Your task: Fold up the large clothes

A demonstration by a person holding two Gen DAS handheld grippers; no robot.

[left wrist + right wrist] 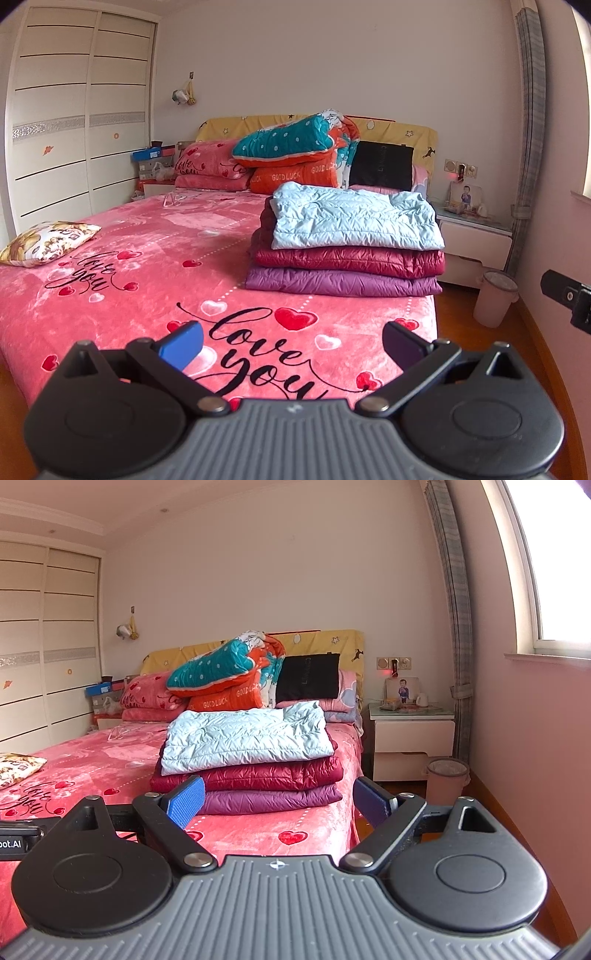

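Both tools gape empty: right tool (pixel 279 799) nearer the jacket stack (pixel 245 755) at twelve o'clock, lying crosswise; left tool (pixel 291 345) sees it at one o'clock.

The three folded jackets, light blue (pixel 354 221), dark red (pixel 351 260) and purple (pixel 343 284), are quilted cloth with a slight sheen, stacked near the bed's right edge. The bed cover (pixel 147 280) looks like soft, matt plush. The floor (pixel 495 794) is glossy wood, the bin (pixel 495 302) matt plastic, and the gripper pads (pixel 186 805) are finely ribbed blue.
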